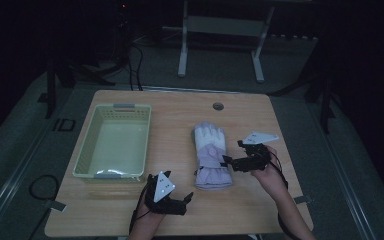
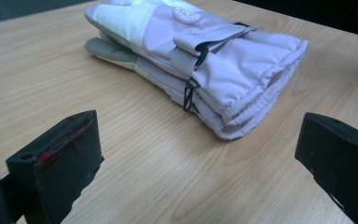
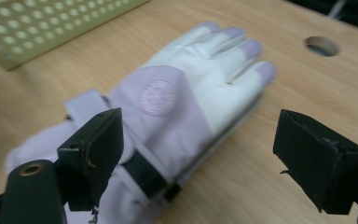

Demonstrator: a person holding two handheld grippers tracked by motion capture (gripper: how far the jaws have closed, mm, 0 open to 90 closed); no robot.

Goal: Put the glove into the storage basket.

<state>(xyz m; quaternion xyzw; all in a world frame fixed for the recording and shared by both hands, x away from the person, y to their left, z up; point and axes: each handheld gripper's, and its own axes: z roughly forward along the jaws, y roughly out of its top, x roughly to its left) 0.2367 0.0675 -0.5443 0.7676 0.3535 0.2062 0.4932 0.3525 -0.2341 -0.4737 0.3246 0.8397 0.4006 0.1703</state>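
Observation:
A pair of lilac and white gloves (image 1: 211, 155) lies stacked flat in the middle of the wooden table (image 1: 260, 200), fingers pointing away from me. My right gripper (image 1: 228, 162) sits just right of the gloves' cuff end, pointing left at them. In the right gripper view its jaws (image 3: 203, 140) stand wide open over the gloves (image 3: 177, 98), with no pad pressing on them. My left gripper (image 1: 187, 197) rests near the front edge, left of the cuffs. It is open too (image 2: 200, 140), aimed at the gloves (image 2: 205, 56) from a short way off, with nothing between its jaws.
A pale green perforated basket (image 1: 87, 145) with nothing in it stands on the left half of the table; its wall (image 3: 51, 23) appears beyond the gloves. A round cable hole (image 1: 218, 106) sits near the far edge. A white frame stands on the floor behind the table.

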